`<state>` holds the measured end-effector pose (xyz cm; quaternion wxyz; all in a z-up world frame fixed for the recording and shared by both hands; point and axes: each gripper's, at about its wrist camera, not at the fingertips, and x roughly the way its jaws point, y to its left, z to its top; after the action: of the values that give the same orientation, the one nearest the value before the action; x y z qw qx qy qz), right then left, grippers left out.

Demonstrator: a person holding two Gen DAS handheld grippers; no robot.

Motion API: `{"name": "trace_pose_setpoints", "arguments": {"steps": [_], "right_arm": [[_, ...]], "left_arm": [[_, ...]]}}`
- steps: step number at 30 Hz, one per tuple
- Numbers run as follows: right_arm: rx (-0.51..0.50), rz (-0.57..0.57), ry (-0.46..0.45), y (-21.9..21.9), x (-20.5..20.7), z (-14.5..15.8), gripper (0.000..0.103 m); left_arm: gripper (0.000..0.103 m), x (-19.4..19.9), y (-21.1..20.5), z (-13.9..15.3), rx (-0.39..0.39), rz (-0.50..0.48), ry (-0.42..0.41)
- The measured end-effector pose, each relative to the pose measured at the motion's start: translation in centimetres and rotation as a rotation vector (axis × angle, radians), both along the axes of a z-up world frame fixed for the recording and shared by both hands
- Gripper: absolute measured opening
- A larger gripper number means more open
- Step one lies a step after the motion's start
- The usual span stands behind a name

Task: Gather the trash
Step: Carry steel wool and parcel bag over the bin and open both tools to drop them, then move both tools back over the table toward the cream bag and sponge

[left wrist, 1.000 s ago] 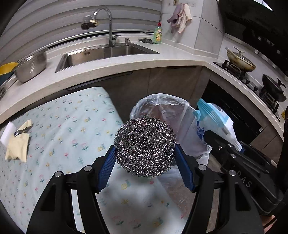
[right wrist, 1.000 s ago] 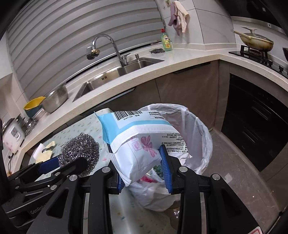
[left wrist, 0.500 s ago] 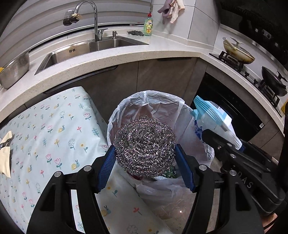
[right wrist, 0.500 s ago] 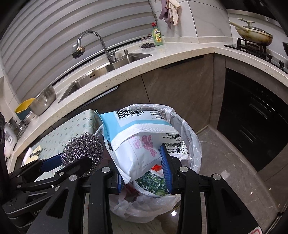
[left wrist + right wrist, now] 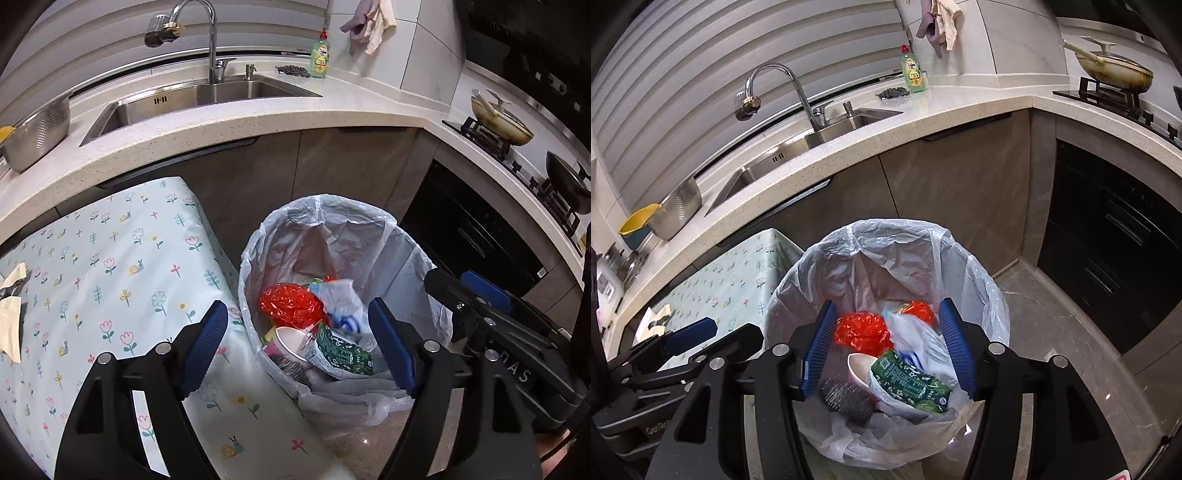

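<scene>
Trash bin w/ both grippers emptied over it: risks from here

Trash sits in the round bin lined w/ a thin translucent white plastic bag, on the floor beside the floral-print tablecloth table. Inside: crumpled red plastic wrapper, white-and-blue printed pouch, white paper cup, green printed carton, silvery steel-wool scourer low at the near side.

Left gripper: blue pads wide, jaws opening, nothing between them. Right gripper: blue pads moderately apart, also opening, nothing held; the pouch shows blurred below.

Likely troubles:
- Fingers hang close over the liner rim; pulling back carelessly could snag the thin bag & drag it off or tip the bin.
- Both grippers are near each other; a quick swing back could knock them together.
- Yellowish crumpled paper scraps at the table's far left edge look uncollected; a loose pinch may drop such light scraps.
</scene>
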<state>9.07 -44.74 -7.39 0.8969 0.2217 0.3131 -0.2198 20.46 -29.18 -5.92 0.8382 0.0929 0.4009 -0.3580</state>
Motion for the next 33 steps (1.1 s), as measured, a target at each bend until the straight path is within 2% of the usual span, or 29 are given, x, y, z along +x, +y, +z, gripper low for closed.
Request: {"name": "trace_pose_setpoints", "arguments": {"steps": [7,15,21,25,33], "right_arm": [[-0.022,0.012,-0.013,1.2,-0.1,1.3,0.061],[-0.045,0.04,-0.033,3.6,0.1,3.2,0.066],[-0.06,0.095,-0.05,7.1,0.9,5.0,0.066],[-0.073,0.145,-0.058,10.2,2.0,6.0,0.067],[-0.083,0.253,-0.058,17.4,4.7,6.9,0.067]], "left_arm": [[0.075,0.3,1.8,0.8,-0.008,0.036,-0.01],[0.075,0.9,6.3,2.2,-0.021,0.12,-0.028],[0.075,1.8,11.3,3.4,-0.03,0.204,-0.046],[0.082,2.4,15.2,4.1,-0.047,0.266,-0.047],[0.082,3.5,23.5,4.7,-0.04,0.38,-0.073]]}}
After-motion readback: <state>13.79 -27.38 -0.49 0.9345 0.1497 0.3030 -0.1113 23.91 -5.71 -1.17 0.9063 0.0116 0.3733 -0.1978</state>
